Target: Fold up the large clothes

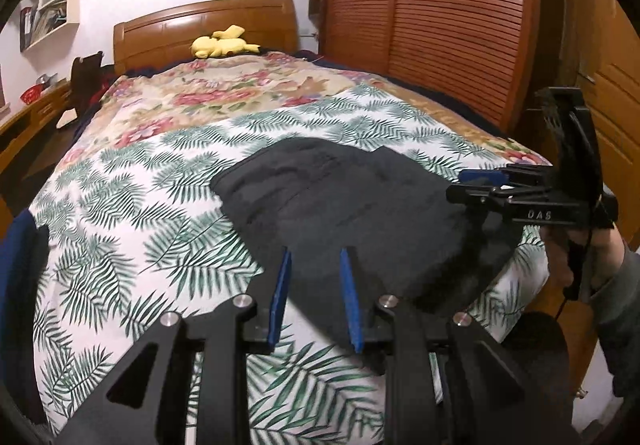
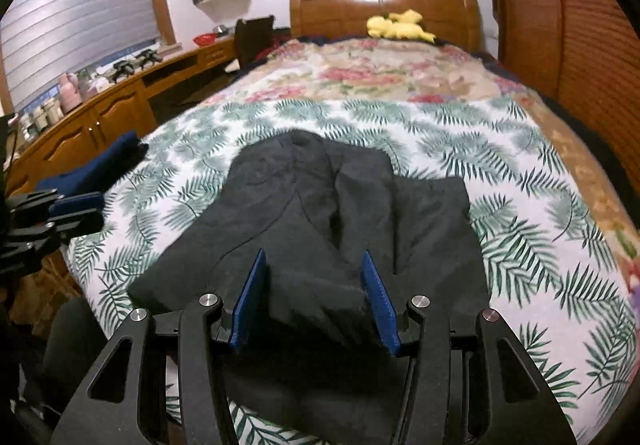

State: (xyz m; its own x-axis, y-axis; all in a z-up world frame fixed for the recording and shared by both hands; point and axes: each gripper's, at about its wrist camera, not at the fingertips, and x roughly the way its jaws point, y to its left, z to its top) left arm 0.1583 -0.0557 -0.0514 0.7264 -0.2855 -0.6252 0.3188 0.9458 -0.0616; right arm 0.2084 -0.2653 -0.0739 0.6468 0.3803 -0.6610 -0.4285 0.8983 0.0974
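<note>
In your left wrist view the black garment (image 1: 344,213) lies folded on the palm-print sheet (image 1: 132,205); your left gripper (image 1: 316,297) is spread over its near edge, your right gripper (image 1: 480,185) (state unclear here) at 3 o'clock. In your right wrist view it's spread above rumpled cloth (image 2: 340,213), near hem cut off; yellow plush (image 2: 400,25) at 12.
</note>
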